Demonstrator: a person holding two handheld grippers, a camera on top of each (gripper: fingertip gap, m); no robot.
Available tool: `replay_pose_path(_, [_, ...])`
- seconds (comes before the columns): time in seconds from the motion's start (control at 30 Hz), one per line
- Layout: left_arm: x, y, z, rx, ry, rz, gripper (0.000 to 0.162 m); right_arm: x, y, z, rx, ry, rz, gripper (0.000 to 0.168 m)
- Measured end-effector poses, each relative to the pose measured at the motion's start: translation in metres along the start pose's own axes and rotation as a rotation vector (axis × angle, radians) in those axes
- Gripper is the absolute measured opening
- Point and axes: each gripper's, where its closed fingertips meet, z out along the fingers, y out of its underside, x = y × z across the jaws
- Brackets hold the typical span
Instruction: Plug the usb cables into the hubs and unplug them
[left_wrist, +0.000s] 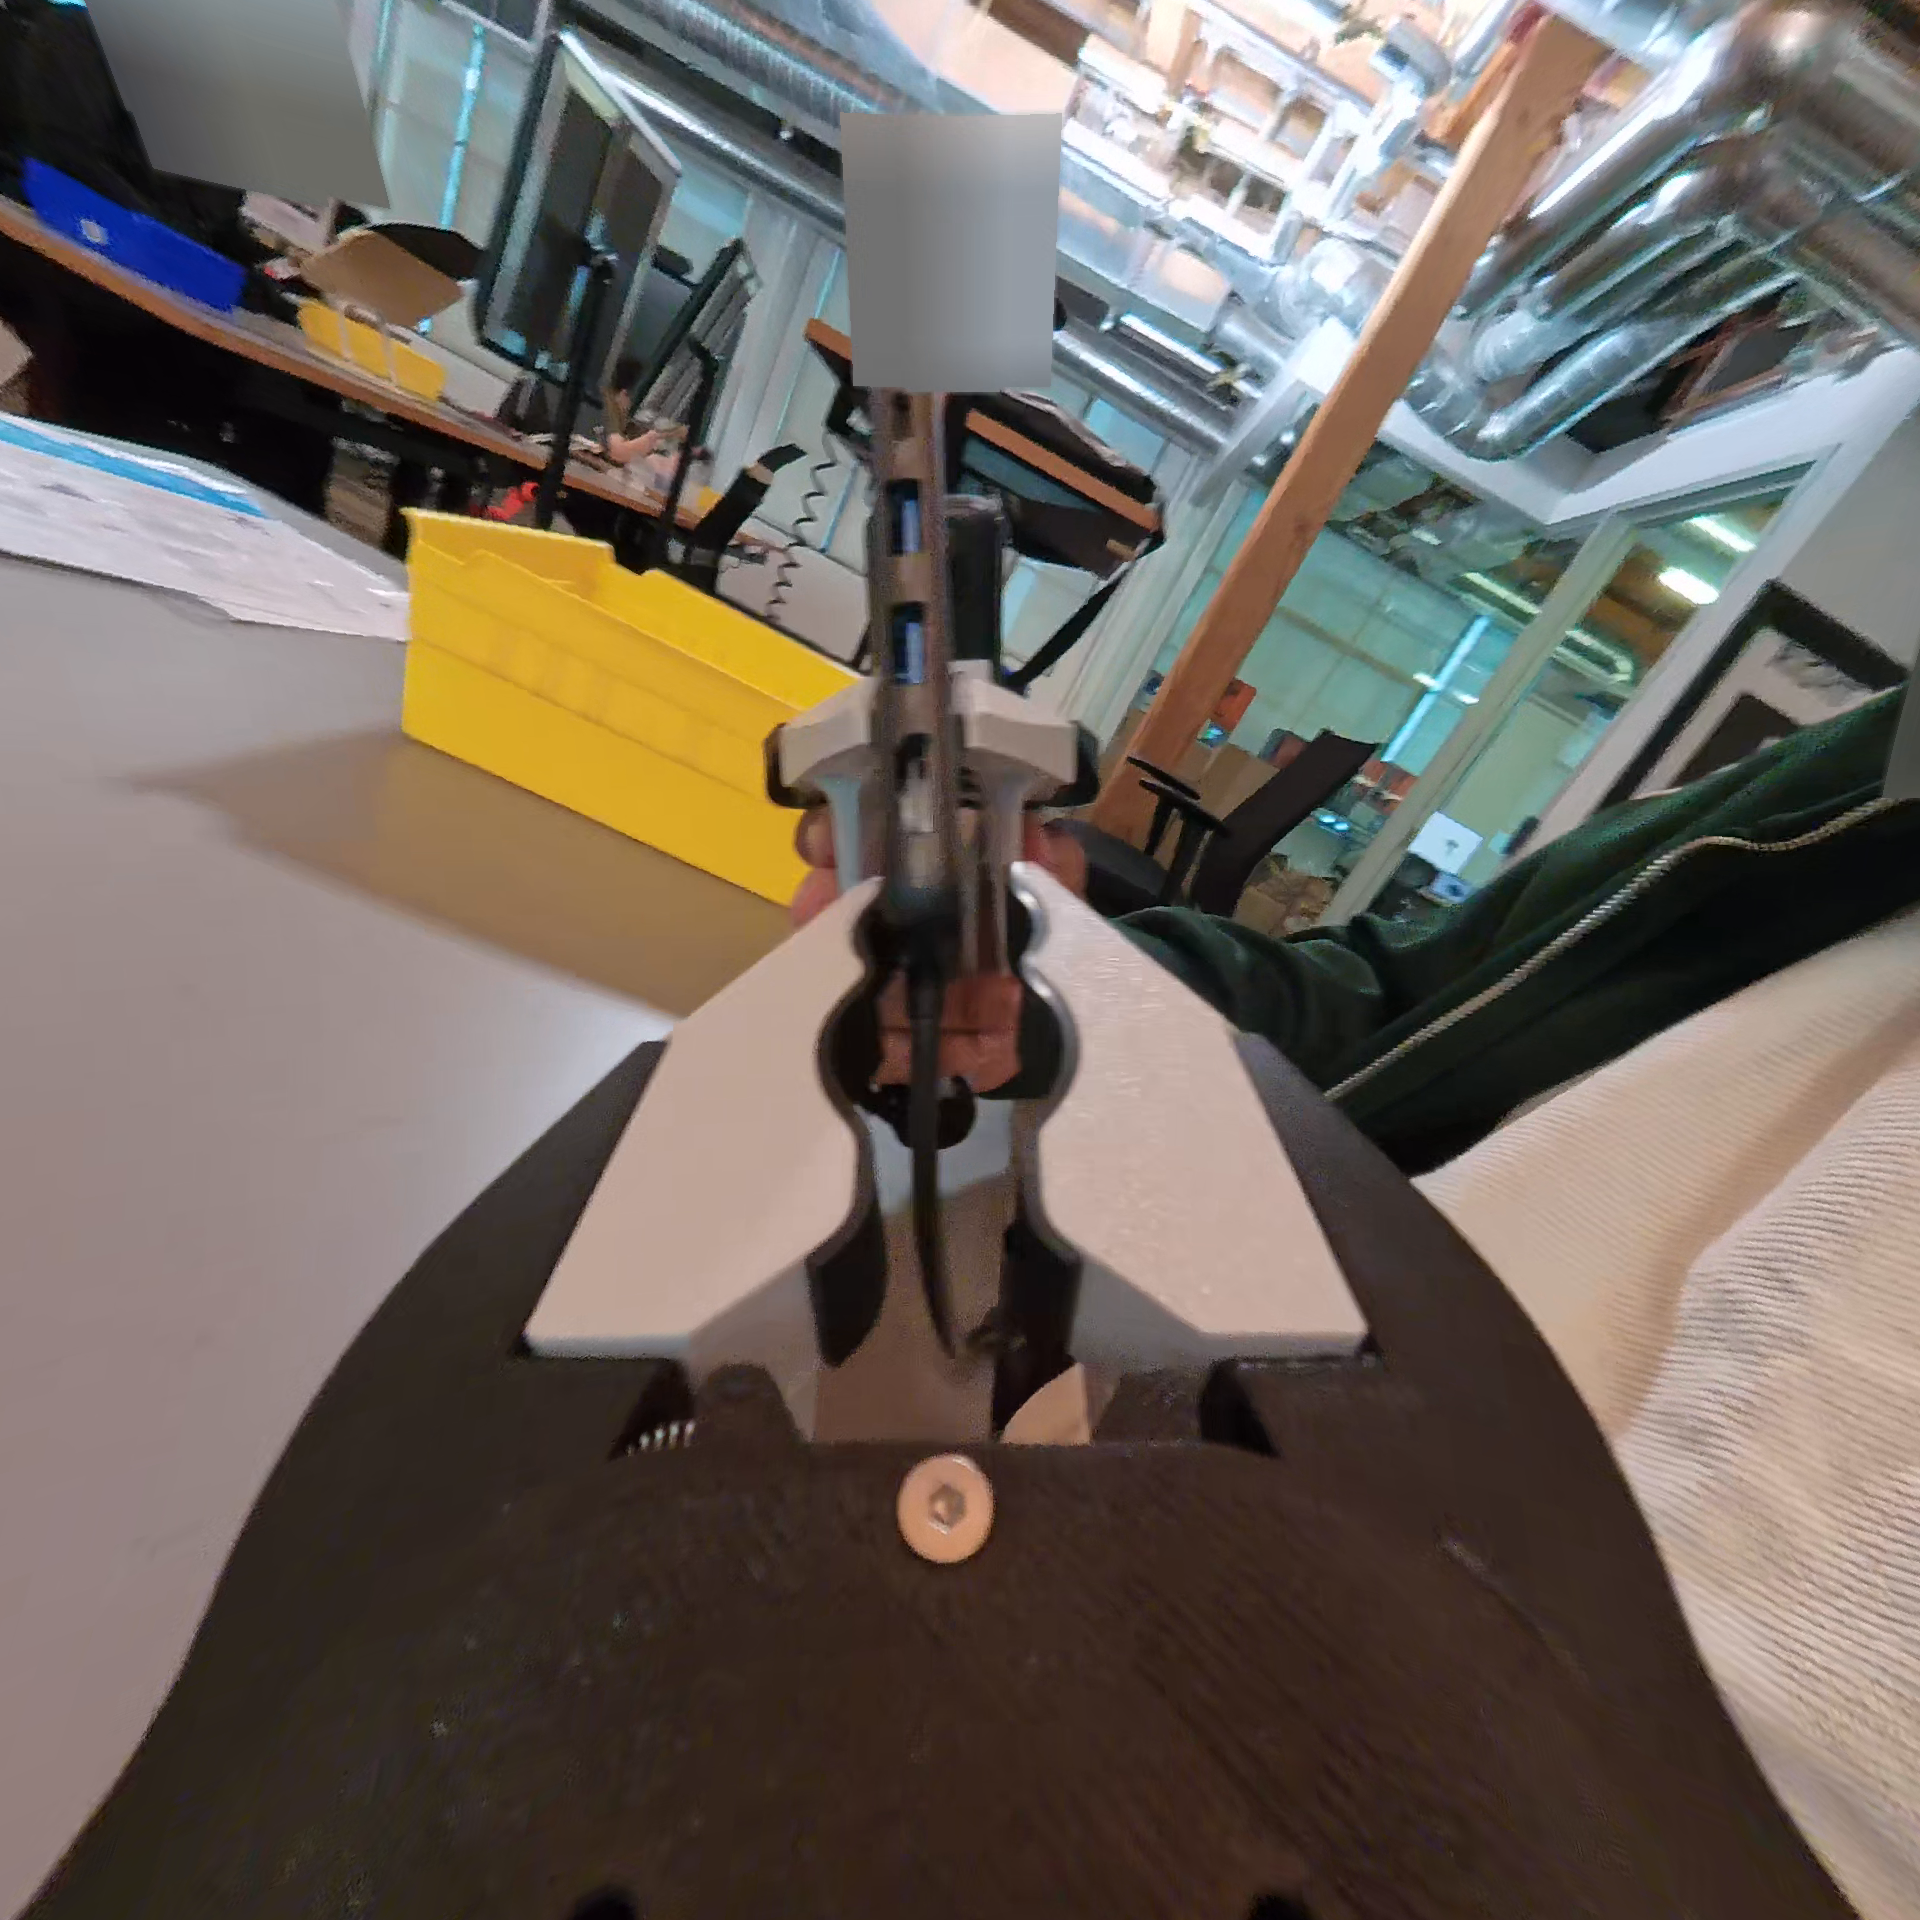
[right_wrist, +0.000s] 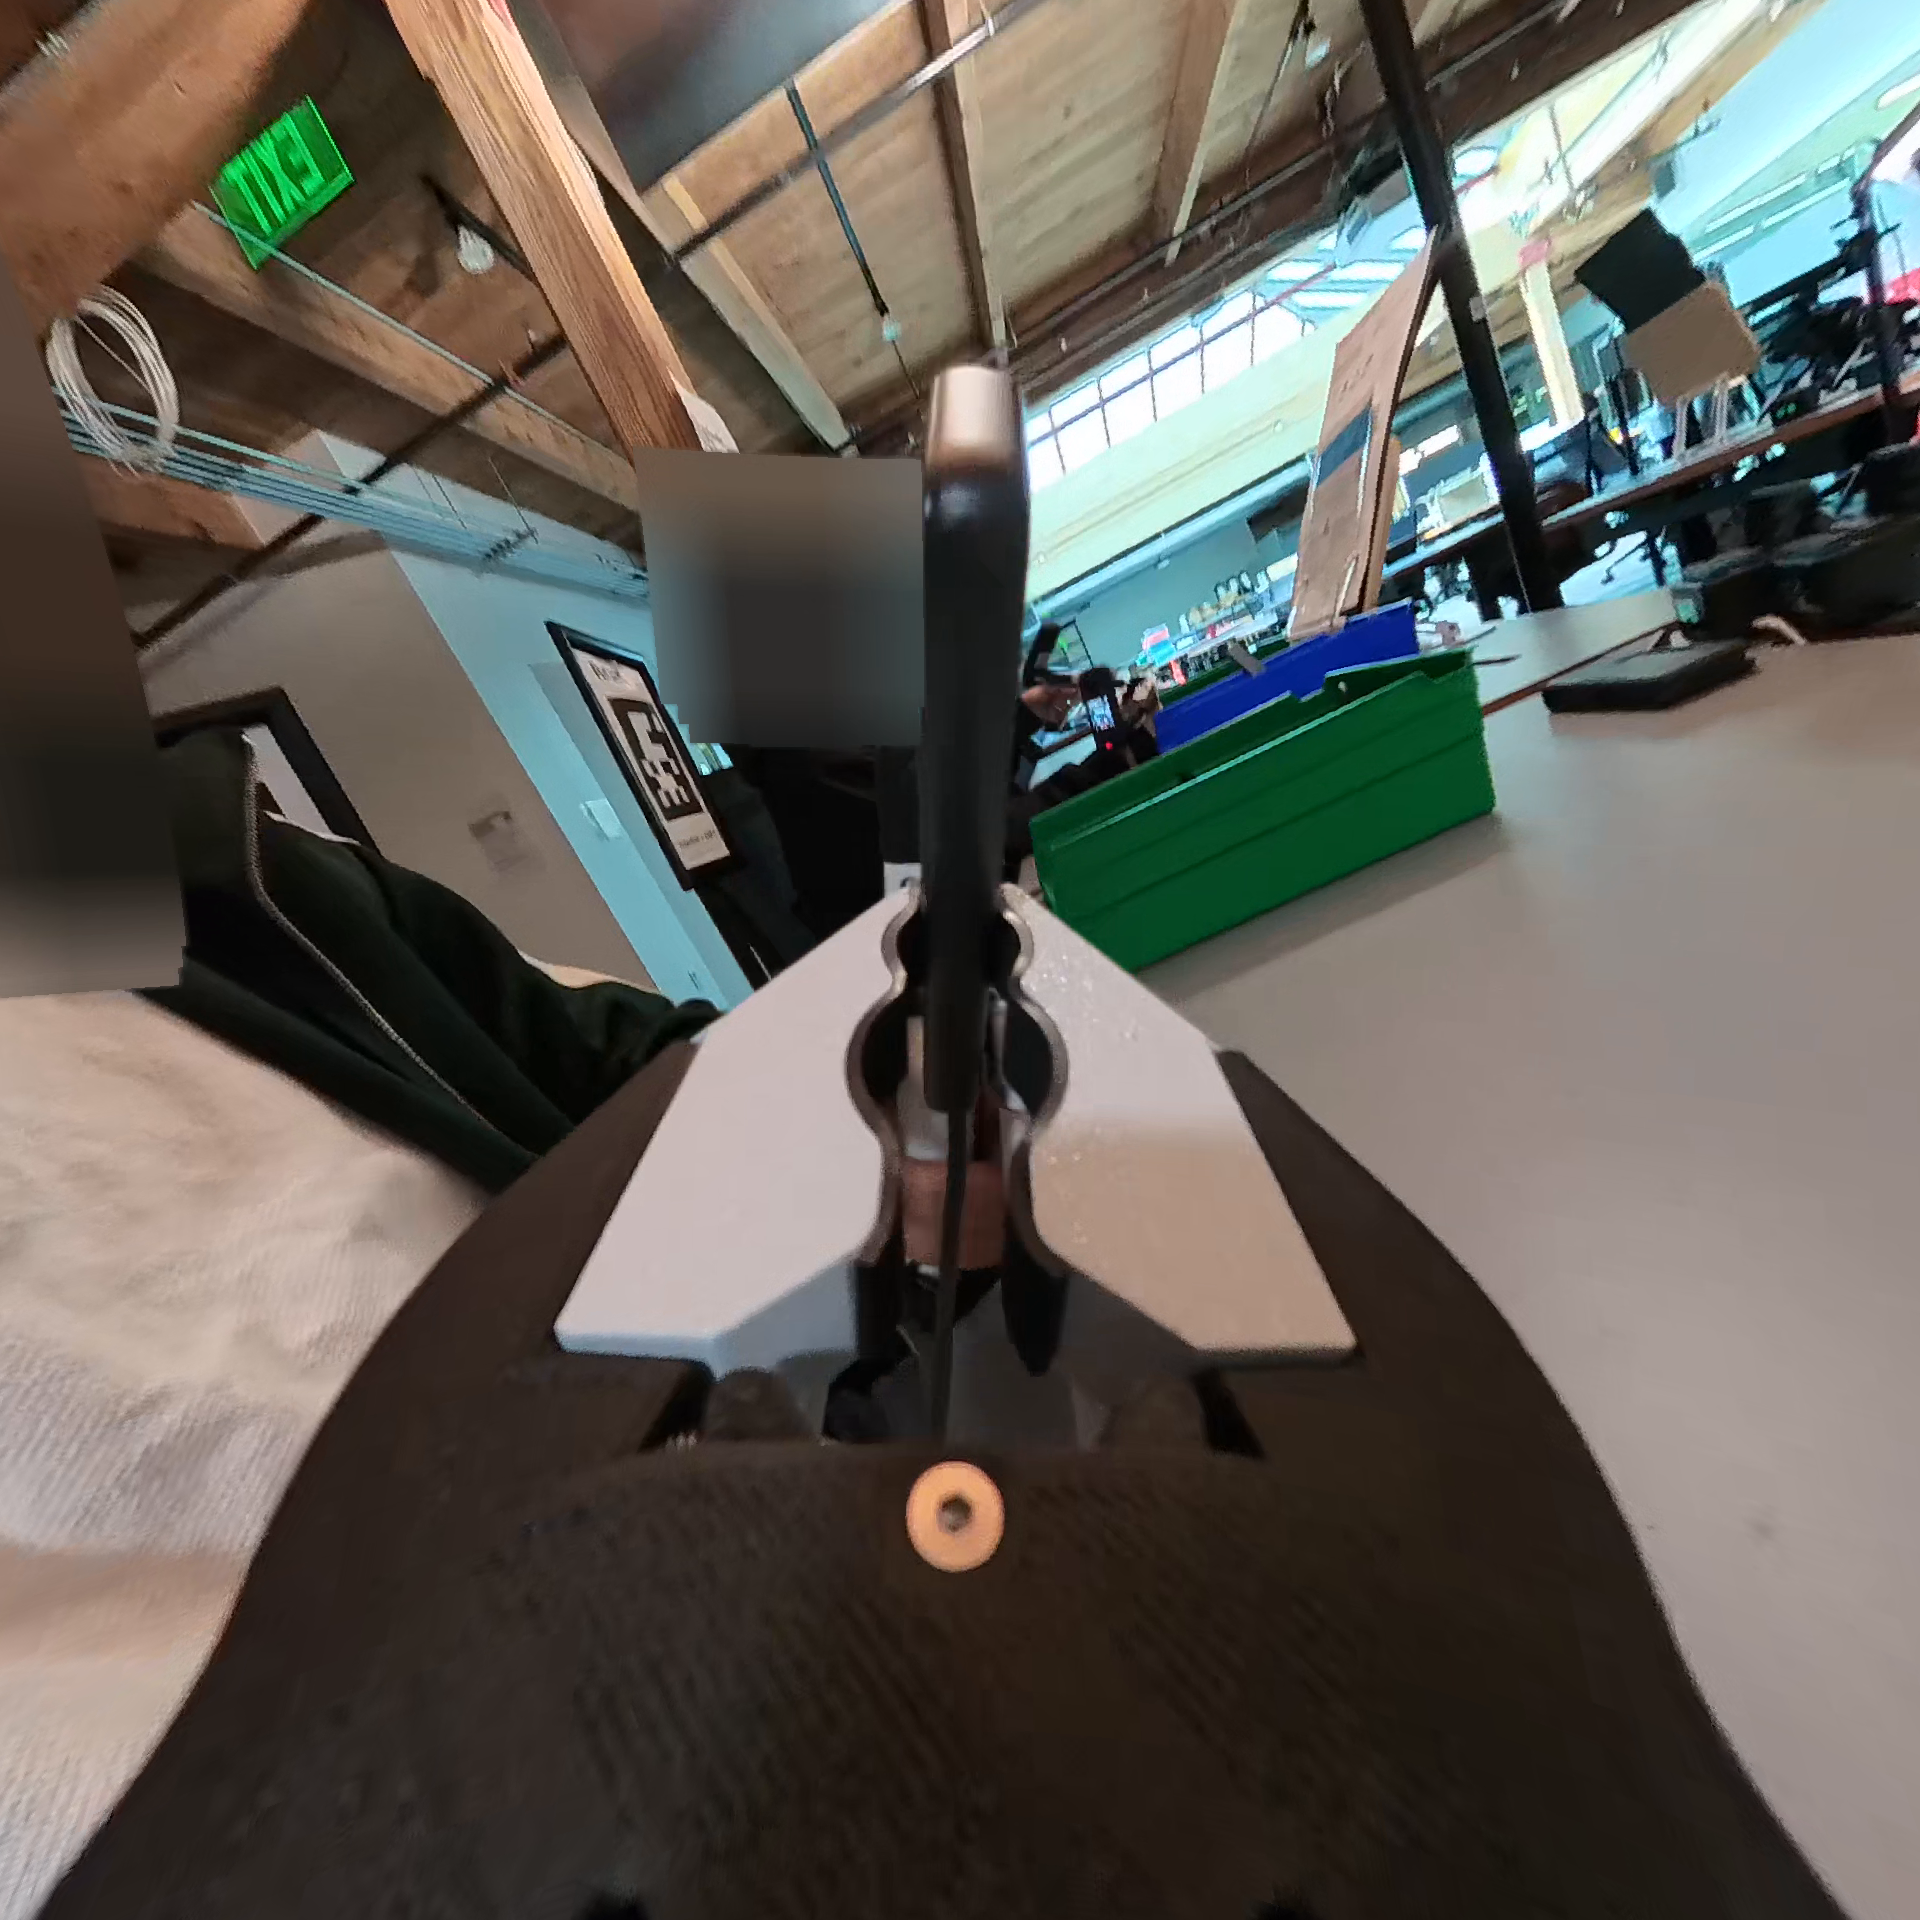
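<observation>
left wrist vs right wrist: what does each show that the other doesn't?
Left wrist only: the left gripper shut on a grey USB hub with blue ports, the right gripper facing it, and a yellow plastic bin.
Right wrist only: the right gripper shut on a black USB plug with a silver tip, a green plastic bin and a blue bin behind it.
Both: the pale tabletop and a dark green sleeve.
</observation>
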Motion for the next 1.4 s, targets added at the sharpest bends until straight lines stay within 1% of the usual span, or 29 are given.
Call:
replay_pose_path(0.03, [-0.004, 0.000, -0.002, -0.005, -0.021, 0.014, 0.010, 0.000, 0.002, 0.002, -0.008, -0.003, -0.002, 0.010])
replay_pose_path(0.13, [-0.009, -0.001, -0.009, -0.024, -0.030, 0.032, 0.010, 0.004, 0.004, 0.005, -0.009, 0.011, -0.007, 0.011])
replay_pose_path(0.2, [-0.017, -0.006, -0.014, -0.010, -0.074, 0.057, 0.010, 0.014, 0.003, 0.003, -0.006, 0.057, -0.009, 0.013])
replay_pose_path(0.33, [-0.036, -0.028, -0.030, 0.091, -0.177, 0.072, 0.010, 0.041, -0.014, -0.014, 0.080, 0.172, 0.045, 0.040])
replay_pose_path(0.4, [-0.051, -0.036, -0.041, 0.117, -0.272, 0.113, 0.010, 0.050, -0.021, -0.024, 0.129, 0.204, 0.086, 0.045])
replay_pose_path(0.47, [-0.065, -0.042, -0.051, 0.113, -0.377, 0.190, 0.010, 0.056, -0.024, -0.028, 0.147, 0.228, 0.100, 0.044])
replay_pose_path(0.6, [-0.082, -0.048, -0.064, 0.015, -0.610, 0.492, 0.010, 0.057, -0.012, -0.021, 0.085, 0.251, 0.071, 0.042])
replay_pose_path(0.67, [-0.084, -0.048, -0.065, -0.018, -0.673, 0.586, 0.010, 0.055, -0.001, -0.013, 0.029, 0.259, 0.055, 0.042])
replay_pose_path(0.73, [-0.086, -0.044, -0.063, -0.046, -0.704, 0.620, 0.010, 0.051, 0.010, -0.005, -0.023, 0.254, 0.042, 0.042])
replay_pose_path(0.87, [-0.086, -0.039, -0.060, -0.105, -0.746, 0.728, 0.009, 0.043, 0.024, 0.008, -0.084, 0.237, 0.022, 0.044])
replay_pose_path(0.93, [-0.082, -0.036, -0.055, -0.123, -0.733, 0.769, 0.009, 0.042, 0.026, 0.010, -0.094, 0.246, 0.012, 0.045])
replay_pose_path(1.03, [-0.078, -0.028, -0.047, -0.170, -0.690, 0.776, 0.009, 0.048, 0.027, 0.009, -0.093, 0.284, 0.028, 0.045])
replay_pose_path(1.17, [-0.075, -0.028, -0.045, -0.173, -0.683, 0.816, 0.009, 0.056, 0.022, 0.001, -0.075, 0.332, 0.033, 0.045])
replay_pose_path(1.27, [-0.077, -0.025, -0.045, -0.179, -0.653, 0.788, 0.009, 0.056, 0.010, -0.008, -0.086, 0.378, -0.107, 0.044])
replay_pose_path(1.33, [-0.079, -0.016, -0.043, -0.232, -0.604, 0.770, 0.009, 0.055, 0.002, -0.015, -0.127, 0.416, -0.265, 0.045])
replay_pose_path(1.4, [-0.080, -0.006, -0.041, -0.284, -0.561, 0.771, 0.009, 0.051, -0.002, -0.021, -0.204, 0.435, -0.432, 0.046])
